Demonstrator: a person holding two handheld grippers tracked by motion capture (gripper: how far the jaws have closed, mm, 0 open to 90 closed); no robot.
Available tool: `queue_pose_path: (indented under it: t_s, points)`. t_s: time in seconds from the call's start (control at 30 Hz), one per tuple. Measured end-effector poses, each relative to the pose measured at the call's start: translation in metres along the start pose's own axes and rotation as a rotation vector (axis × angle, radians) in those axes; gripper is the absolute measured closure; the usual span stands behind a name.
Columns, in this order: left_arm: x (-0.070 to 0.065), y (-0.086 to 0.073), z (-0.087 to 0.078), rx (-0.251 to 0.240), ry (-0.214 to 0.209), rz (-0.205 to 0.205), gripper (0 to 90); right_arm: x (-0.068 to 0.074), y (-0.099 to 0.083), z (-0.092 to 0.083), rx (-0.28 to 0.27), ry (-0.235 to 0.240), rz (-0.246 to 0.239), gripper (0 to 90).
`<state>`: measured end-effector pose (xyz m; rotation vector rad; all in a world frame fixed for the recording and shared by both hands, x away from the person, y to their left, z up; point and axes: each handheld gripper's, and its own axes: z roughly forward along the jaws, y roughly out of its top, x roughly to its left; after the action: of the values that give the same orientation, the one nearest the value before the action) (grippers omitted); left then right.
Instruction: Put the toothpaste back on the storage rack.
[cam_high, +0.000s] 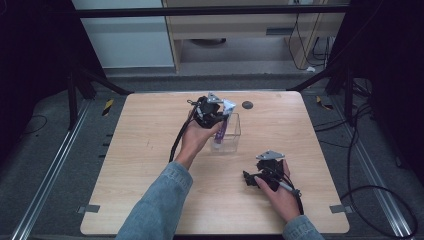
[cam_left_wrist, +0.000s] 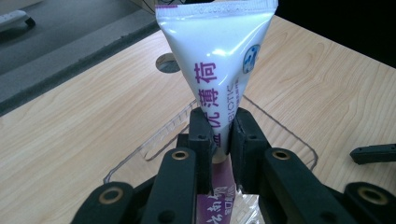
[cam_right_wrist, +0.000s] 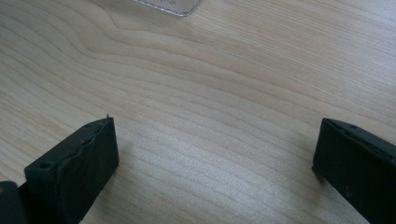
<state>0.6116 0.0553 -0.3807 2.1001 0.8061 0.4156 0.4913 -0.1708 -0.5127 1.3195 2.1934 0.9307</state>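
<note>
A white and purple tube (cam_left_wrist: 215, 65) with purple lettering stands upright over a clear plastic box (cam_high: 231, 134) near the table's middle back. My left gripper (cam_left_wrist: 220, 133) is shut on the tube's middle, its jaws pressing both sides; the crimped end points up. In the high view the left gripper (cam_high: 212, 114) hovers at the box's left rim and the tube (cam_high: 220, 131) reaches down into the box. My right gripper (cam_high: 250, 176) rests low at the front right of the table, open, and in the right gripper view its jaws stand wide apart over bare wood (cam_right_wrist: 210, 121).
The wooden table (cam_high: 150, 160) has a dark round hole (cam_high: 247, 105) behind the box. A corner of the clear box (cam_right_wrist: 170, 5) shows at the top of the right gripper view. Cables trail on the floor to the right of the table.
</note>
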Motion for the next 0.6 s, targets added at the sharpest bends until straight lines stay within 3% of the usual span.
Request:
queue_pose_path:
  t_s: [0.6]
  points:
    - [0.0042,-0.0024,0.0014,0.001,-0.007,-0.021,79.2,0.0,0.0,0.0,0.0,0.0,0.0,0.4]
